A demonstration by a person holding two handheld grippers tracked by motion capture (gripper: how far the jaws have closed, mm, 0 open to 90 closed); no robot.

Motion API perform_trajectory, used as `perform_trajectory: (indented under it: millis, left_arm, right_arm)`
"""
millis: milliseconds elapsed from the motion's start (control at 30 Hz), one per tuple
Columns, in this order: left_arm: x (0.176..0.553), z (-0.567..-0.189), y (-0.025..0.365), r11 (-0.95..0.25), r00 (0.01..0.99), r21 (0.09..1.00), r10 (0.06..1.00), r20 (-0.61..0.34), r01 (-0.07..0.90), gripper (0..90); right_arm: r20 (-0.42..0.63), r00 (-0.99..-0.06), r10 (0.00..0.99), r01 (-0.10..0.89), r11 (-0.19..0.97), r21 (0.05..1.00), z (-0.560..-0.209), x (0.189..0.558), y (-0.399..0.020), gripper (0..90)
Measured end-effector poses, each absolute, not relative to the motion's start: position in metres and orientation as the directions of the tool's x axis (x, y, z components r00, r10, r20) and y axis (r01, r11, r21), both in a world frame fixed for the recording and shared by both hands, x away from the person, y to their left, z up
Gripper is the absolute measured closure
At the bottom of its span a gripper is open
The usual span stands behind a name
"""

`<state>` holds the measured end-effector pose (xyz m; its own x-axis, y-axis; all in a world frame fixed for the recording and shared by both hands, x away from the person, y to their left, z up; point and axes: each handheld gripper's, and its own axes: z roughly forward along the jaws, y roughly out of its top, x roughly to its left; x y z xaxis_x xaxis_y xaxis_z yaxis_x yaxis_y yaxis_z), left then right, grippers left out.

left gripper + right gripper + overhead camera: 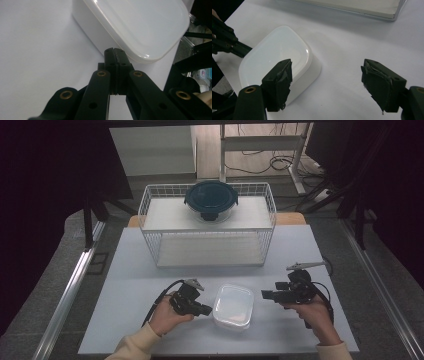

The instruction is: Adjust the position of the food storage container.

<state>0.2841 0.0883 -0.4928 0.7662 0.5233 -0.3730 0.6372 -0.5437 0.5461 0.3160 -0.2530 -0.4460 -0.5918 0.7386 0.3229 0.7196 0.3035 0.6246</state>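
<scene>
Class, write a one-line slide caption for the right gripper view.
Right gripper, jaws open, faces a lidded white plastic container on the white table.

The left tool (206, 310) has its jaws pressed together, while the right tool (266, 294) holds its jaws wide apart.

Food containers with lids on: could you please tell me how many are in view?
2: a white container on the table between the grippers, and a round dark-lidded container on top of the wire rack behind.

Milky-white plastic container (233, 306), dark teal round lid (211, 197), white wire basket (150, 200), black jaws
</scene>
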Motion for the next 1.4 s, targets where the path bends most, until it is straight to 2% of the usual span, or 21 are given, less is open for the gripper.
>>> perform_trajectory:
  millis: [500,767,833,933,1100,1200,1400]
  left_arm:
    - [0.274,-0.492,0.08,-0.532,0.766,0.556,0.507,-0.395,0.638,90.0]
    - [0.275,-0.477,0.107,-0.433,0.73,0.626,0.585,-0.353,0.649,89.6]
    - [0.274,-0.471,0.118,-0.39,0.711,0.655,0.618,-0.334,0.647,82.7]
    - [0.273,-0.464,0.132,-0.331,0.674,0.68,0.664,-0.325,0.654,61.7]
    - [0.274,-0.458,0.152,-0.246,0.61,0.687,0.708,-0.354,0.684,37.6]
    - [0.274,-0.458,0.159,-0.22,0.589,0.68,0.716,-0.374,0.699,31.5]
    - [0.275,-0.458,0.164,-0.199,0.573,0.674,0.719,-0.394,0.712,27.8]
  right_arm:
    - [0.324,-0.59,0.74,0.72,0.3,0.626,-0.446,0.316,-0.256,23.9]
    - [0.321,-0.587,0.743,0.716,0.291,0.635,-0.444,0.314,-0.259,23.9]
    - [0.323,-0.584,0.745,0.717,0.286,0.636,-0.444,0.312,-0.26,23.9]
    - [0.326,-0.579,0.747,0.72,0.281,0.634,-0.446,0.311,-0.261,23.9]
    - [0.33,-0.573,0.75,0.722,0.271,0.636,-0.447,0.305,-0.261,23.9]
    - [0.331,-0.572,0.75,0.721,0.267,0.64,-0.447,0.301,-0.261,23.9]
    - [0.334,-0.569,0.751,0.72,0.26,0.643,-0.449,0.294,-0.261,23.9]
